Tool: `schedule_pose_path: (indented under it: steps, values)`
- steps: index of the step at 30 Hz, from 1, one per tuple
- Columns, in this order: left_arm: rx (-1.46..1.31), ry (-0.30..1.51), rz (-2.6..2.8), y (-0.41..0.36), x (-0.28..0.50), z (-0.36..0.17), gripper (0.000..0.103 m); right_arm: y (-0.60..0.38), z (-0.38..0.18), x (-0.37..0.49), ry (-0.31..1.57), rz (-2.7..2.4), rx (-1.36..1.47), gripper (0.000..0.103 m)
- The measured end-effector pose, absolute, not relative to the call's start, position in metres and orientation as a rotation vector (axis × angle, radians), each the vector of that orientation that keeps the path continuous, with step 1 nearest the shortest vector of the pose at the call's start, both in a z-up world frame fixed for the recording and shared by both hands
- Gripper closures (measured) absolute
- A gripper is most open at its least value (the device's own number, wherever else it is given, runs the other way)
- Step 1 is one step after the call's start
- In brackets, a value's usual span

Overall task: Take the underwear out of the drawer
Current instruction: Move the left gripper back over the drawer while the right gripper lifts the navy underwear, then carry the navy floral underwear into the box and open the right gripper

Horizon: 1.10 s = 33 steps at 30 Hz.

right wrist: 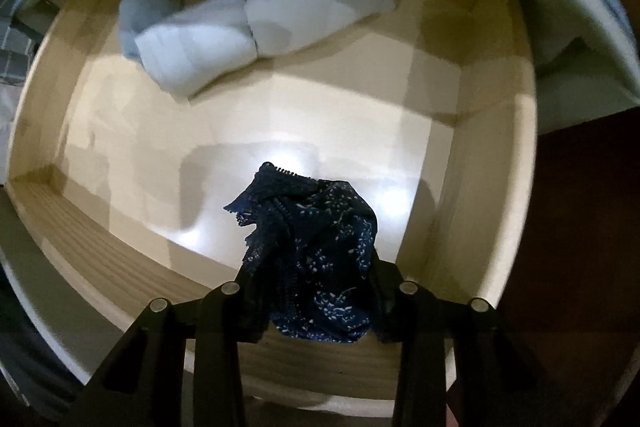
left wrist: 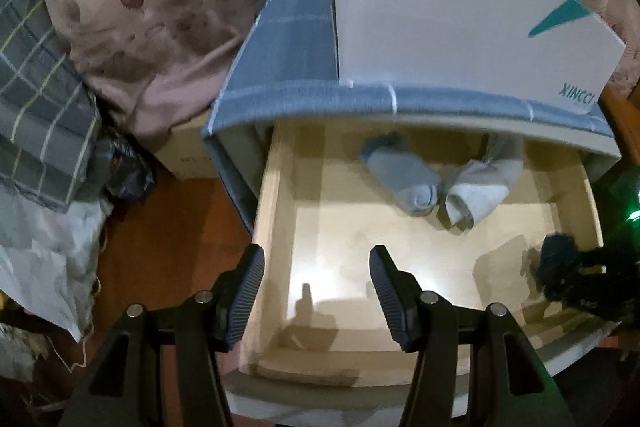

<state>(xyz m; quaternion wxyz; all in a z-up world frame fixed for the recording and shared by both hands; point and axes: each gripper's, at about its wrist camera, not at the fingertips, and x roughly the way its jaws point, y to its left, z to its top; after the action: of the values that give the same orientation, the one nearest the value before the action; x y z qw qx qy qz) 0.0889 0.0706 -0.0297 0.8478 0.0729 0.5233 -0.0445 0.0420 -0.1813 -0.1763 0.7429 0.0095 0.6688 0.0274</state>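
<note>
The drawer (left wrist: 276,211) (right wrist: 480,163) stands pulled open, pale wood inside. My right gripper (right wrist: 312,267) is shut on dark blue patterned lace underwear (right wrist: 316,247) and holds it above the drawer's front part; it also shows in the left wrist view (left wrist: 560,259) at the right edge. Two rolled pale garments lie at the drawer's back: a light blue one (left wrist: 404,183) (right wrist: 192,55) and a white-grey one (left wrist: 476,195) (right wrist: 320,7). My left gripper (left wrist: 316,291) is open and empty above the drawer's front left corner.
The cabinet top is covered with a blue checked cloth (left wrist: 288,39), with a white box (left wrist: 452,23) on it. A leaf-print bedcover (left wrist: 132,7), a checked blanket (left wrist: 36,99) and a dark bag (left wrist: 124,171) lie left. The floor (left wrist: 168,243) is reddish wood.
</note>
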Motion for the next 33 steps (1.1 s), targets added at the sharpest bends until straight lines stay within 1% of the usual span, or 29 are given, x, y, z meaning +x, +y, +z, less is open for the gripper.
schedule_pose_path:
  steps: [4,8,14,17,20,26,33]
  values:
    - [0.143,1.11,-0.089,0.07,0.085,-0.041,0.047,-0.179,-0.154,0.032,1.361,0.056,-0.01,0.069]
    - [0.129,1.064,-0.101,0.07,0.083,-0.034,0.047,-0.176,-0.129,0.018,1.238,0.049,-0.041,0.069]
    - [0.121,1.066,-0.109,0.069,0.082,-0.036,0.047,-0.183,-0.093,0.004,1.132,0.06,0.03,0.069]
    - [0.099,1.069,-0.105,0.071,0.083,-0.038,0.047,-0.187,-0.066,0.002,1.074,0.066,0.043,0.069]
    - [0.075,1.066,-0.095,0.074,0.085,-0.038,0.047,-0.19,-0.028,0.005,1.005,0.069,0.049,0.069]
    - [0.051,1.06,-0.061,0.081,0.085,-0.038,0.047,-0.196,0.028,0.023,0.897,0.069,0.041,0.069]
    - [0.038,1.016,-0.046,0.085,0.08,-0.032,0.047,-0.183,0.071,0.058,0.82,0.073,0.041,0.069]
